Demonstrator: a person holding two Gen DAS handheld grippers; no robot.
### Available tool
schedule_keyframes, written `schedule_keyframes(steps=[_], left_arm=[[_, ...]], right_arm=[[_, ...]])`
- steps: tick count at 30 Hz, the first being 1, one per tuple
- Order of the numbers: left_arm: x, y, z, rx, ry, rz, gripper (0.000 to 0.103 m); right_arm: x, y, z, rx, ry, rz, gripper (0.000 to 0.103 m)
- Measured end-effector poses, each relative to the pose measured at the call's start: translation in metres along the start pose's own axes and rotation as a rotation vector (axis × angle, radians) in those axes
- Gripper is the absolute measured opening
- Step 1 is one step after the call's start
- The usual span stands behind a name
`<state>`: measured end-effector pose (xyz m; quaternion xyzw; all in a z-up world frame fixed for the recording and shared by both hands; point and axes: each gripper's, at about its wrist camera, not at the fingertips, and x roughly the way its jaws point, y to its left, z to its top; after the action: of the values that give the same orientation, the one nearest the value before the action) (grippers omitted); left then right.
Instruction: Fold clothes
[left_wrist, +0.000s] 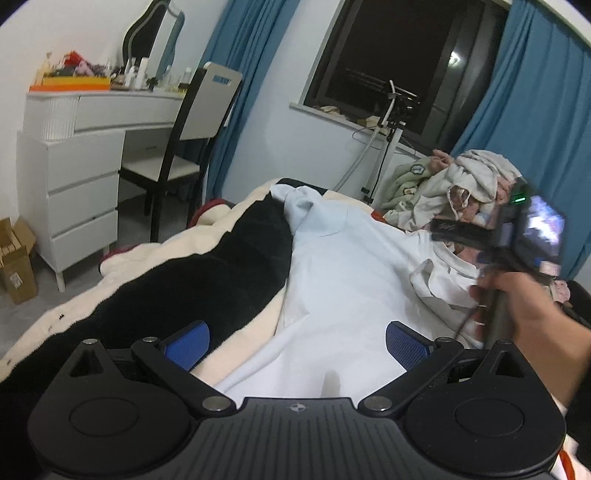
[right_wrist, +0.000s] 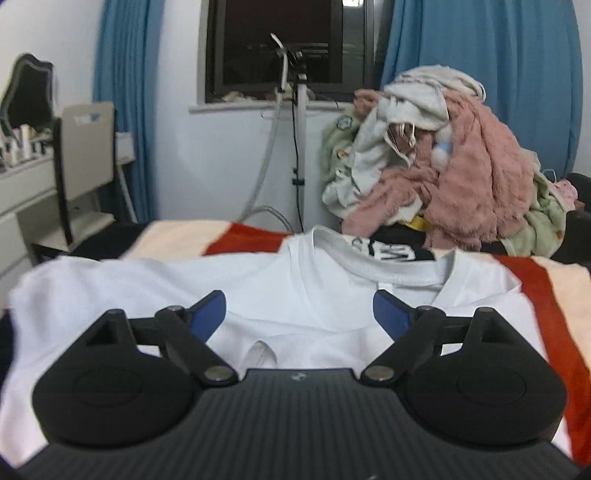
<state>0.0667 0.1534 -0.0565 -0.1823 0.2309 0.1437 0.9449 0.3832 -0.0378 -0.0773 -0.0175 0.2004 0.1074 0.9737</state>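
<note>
White T-shirt (right_wrist: 303, 295), centre frame, spread on bed (right_wrist: 554, 291); soft, light, limp; grip hem or shoulders; left gripper (left_wrist: 297, 339) and right gripper (right_wrist: 299, 310) jaws released.

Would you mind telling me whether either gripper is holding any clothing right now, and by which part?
Nothing is held. The left gripper and right gripper are both open above the white T-shirt, with no fabric between their fingers.
</note>
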Motion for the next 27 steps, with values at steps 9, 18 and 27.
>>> schedule_keyframes(steps=[9,18,27], left_arm=[[-0.036,-0.024,-0.002,0.1,-0.051,-0.05,0.102],[-0.085,-0.062,-0.033,0.198,-0.031,-0.196,0.102],[-0.087,-0.104,-0.08,0.348,0.018,-0.248,0.102]], right_arm=[[-0.175,-0.039,-0.01,0.106,-0.028,0.114,0.088],[-0.353,-0.083,-0.083,0.105,-0.079,0.123,0.088],[-0.424,-0.119,-0.147,0.134,-0.182,-0.033,0.088]])
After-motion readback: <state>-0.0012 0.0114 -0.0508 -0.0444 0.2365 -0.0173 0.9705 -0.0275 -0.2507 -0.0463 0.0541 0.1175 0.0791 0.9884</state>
